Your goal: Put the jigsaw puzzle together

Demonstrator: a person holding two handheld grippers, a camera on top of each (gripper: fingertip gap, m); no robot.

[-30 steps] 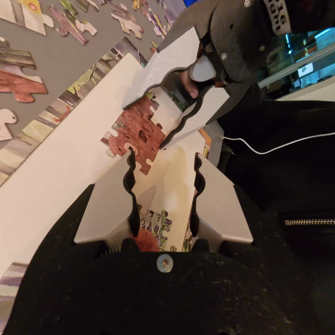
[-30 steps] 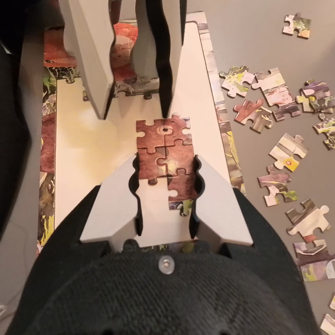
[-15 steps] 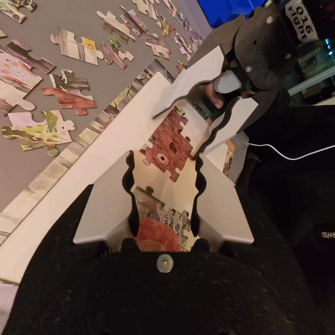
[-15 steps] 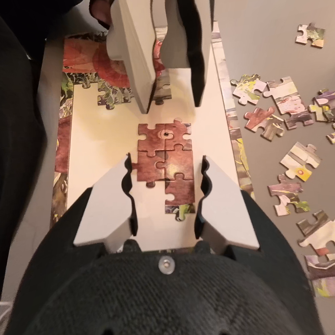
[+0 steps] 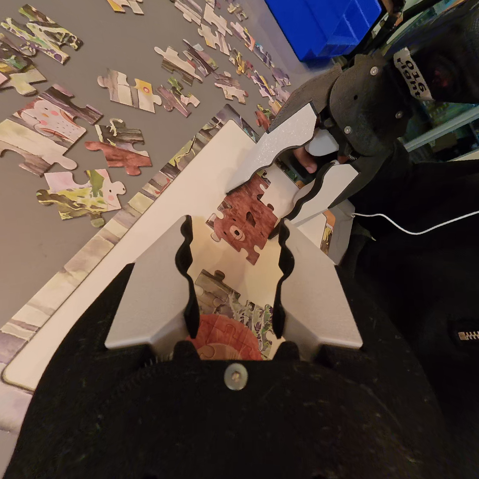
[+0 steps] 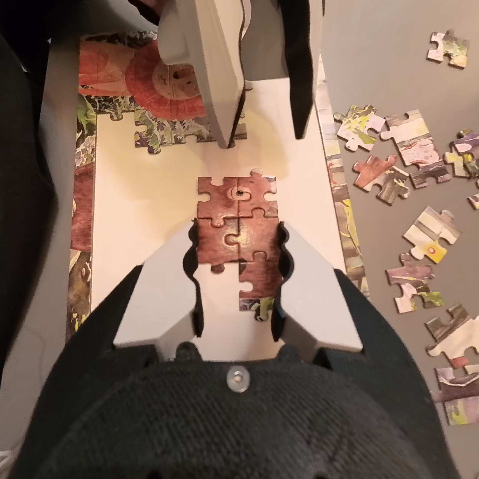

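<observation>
Our right gripper hides the sides of the brown bear pieces, so we cannot tell if its fingers squeeze them. The pieces lie in the white puzzle tray. Farther off, our left gripper hangs open above the lion pieces. Loose pieces lie on the grey table.

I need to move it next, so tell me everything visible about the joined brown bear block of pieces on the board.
The brown bear block is five interlocked cardboard pieces, glossy brown with a bear's eye and a green-purple bottom edge. It lies flat on the white board, apart from the lion section. The right hand-held gripper straddles its lower half, fingers open along both sides.
</observation>
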